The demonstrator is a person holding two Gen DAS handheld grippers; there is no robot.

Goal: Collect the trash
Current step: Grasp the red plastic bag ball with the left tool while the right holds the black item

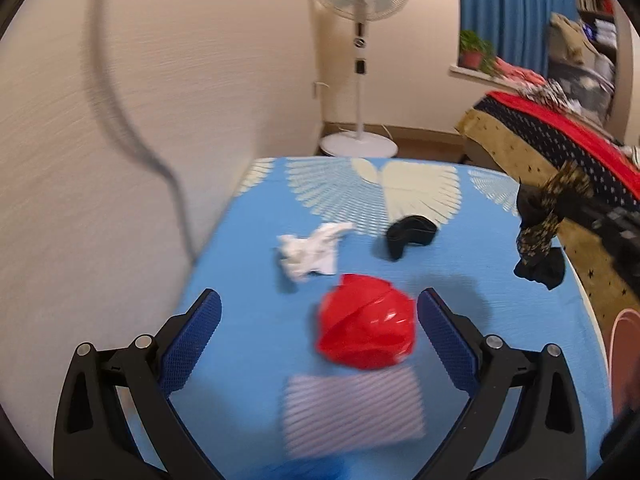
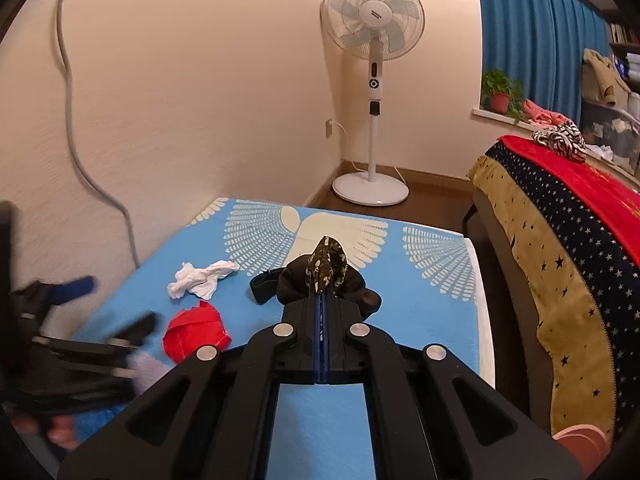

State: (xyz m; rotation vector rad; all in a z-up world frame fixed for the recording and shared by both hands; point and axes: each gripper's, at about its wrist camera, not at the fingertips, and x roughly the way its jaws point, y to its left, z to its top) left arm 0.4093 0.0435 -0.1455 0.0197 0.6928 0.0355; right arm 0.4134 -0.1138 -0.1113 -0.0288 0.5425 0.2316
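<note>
A crumpled red plastic bag (image 1: pixel 366 324) lies on the blue table (image 1: pixel 248 280) between the open fingers of my left gripper (image 1: pixel 320 320). It also shows in the right wrist view (image 2: pixel 196 332). A crumpled white tissue (image 1: pixel 312 250) and a black band (image 1: pixel 410 234) lie beyond it. A striped white cloth (image 1: pixel 352 412) lies just in front of the bag. My right gripper (image 2: pixel 322 294) is shut on a dark camouflage-patterned cloth (image 2: pixel 328 264), held above the table's right side and seen from the left wrist view (image 1: pixel 544 224).
The table stands against a cream wall (image 1: pixel 140 120) on the left with a grey cable (image 2: pixel 76 128) hanging down. A white pedestal fan (image 2: pixel 374 92) stands behind. A bed with a starred cover (image 2: pixel 560 248) is at the right. A pink rim (image 2: pixel 580 444) shows at lower right.
</note>
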